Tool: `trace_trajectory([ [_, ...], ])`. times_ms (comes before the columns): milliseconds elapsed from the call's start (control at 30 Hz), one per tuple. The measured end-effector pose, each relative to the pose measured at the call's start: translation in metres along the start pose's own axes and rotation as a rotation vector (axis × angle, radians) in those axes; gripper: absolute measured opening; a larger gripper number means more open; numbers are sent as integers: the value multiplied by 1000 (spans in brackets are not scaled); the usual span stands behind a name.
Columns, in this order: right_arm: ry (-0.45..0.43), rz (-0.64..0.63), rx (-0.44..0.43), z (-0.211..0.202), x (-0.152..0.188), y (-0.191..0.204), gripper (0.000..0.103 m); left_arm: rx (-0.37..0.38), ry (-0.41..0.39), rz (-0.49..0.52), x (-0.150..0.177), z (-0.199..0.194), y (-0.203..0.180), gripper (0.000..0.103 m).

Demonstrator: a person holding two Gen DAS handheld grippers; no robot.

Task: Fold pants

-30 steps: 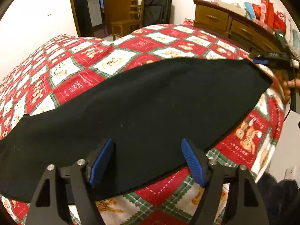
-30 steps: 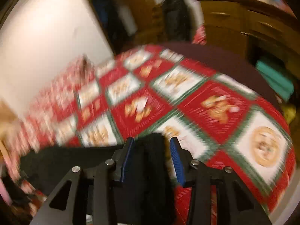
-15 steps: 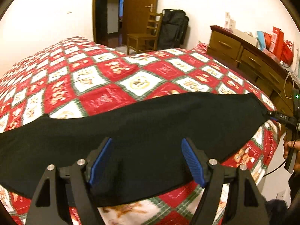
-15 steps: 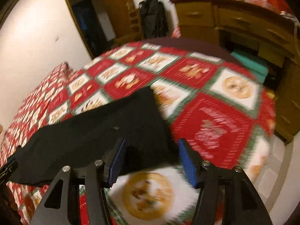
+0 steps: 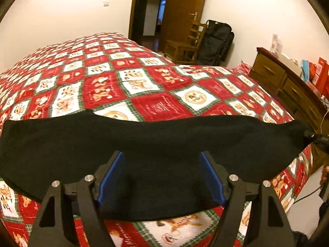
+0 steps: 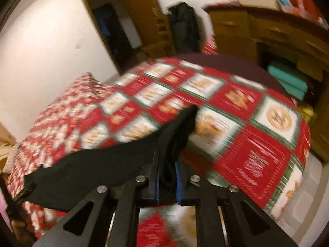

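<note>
The black pants (image 5: 164,135) lie stretched in a long band across the near part of the red-and-white patchwork bedspread (image 5: 156,107). My left gripper (image 5: 162,156) hangs just over their middle, open. Its blue pads (image 5: 111,177) stand wide apart with flat cloth between them. At the far right end of the band the right gripper (image 5: 317,139) shows small and dark. In the right wrist view, my right gripper (image 6: 167,160) has its jaws closing. The pads pinch a raised fold of the pants (image 6: 92,168) at their end, above the bedspread (image 6: 257,144).
A wooden dresser (image 5: 287,82) runs along the right of the bed, with bags on top. A wooden chair (image 5: 185,43) and a black suitcase (image 5: 216,43) stand by the open doorway (image 5: 150,14). A hand (image 5: 324,173) shows at the right edge. Teal folded items (image 6: 287,78) sit under the dresser.
The right gripper's jaws went from apart around the pants' end to pinched on it, and that end now stands raised. The left view levelled out and drew back; its jaws stayed wide.
</note>
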State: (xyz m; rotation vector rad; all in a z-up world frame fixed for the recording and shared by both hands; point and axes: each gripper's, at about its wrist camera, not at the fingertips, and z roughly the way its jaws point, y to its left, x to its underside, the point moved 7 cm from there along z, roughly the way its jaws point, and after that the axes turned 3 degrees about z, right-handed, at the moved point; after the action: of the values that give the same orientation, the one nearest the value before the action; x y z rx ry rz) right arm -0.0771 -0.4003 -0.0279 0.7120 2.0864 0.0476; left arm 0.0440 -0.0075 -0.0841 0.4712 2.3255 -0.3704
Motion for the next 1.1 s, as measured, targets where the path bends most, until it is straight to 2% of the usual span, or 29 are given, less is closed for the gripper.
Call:
trace_trajectory([
  [133, -9, -151, -148, -11, -1, 93, 12, -38, -20, 7, -4, -6, 11, 78],
  [267, 39, -306, -300, 7, 26, 194, 12, -54, -35, -22, -7, -12, 27, 78],
  [400, 96, -452, -378, 44, 79, 278, 12, -88, -43, -43, -6, -18, 45, 78],
  [500, 135, -546, -379, 76, 127, 317, 12, -111, -45, -54, -2, -22, 59, 78],
  [567, 163, -582, -373, 96, 157, 330, 12, -138, -46, -54, 1, -23, 68, 78],
  [667, 224, -607, -391, 112, 188, 333, 19, -150, -35, -60, 5, -22, 79, 78],
  [700, 209, -620, -399, 110, 193, 334, 24, -153, -32, -65, 7, -20, 83, 78],
  [767, 231, -650, -467, 104, 197, 341, 54, -150, -25, -73, 7, -16, 85, 78],
  [833, 247, -657, -517, 94, 197, 341, 57, -145, -17, -81, 7, -10, 85, 78],
  [900, 242, -623, -593, 77, 188, 341, 57, -137, -15, -75, 6, -9, 81, 78],
  [967, 188, -532, -656, 58, 164, 326, 57, -139, -23, -54, 4, -11, 76, 78],
  [1033, 148, -464, -625, 56, 140, 312, 57, -148, -30, -33, 0, -11, 72, 78],
  [1100, 101, -413, -508, 63, 111, 282, 55, -138, -37, -21, -6, -11, 65, 78],
])
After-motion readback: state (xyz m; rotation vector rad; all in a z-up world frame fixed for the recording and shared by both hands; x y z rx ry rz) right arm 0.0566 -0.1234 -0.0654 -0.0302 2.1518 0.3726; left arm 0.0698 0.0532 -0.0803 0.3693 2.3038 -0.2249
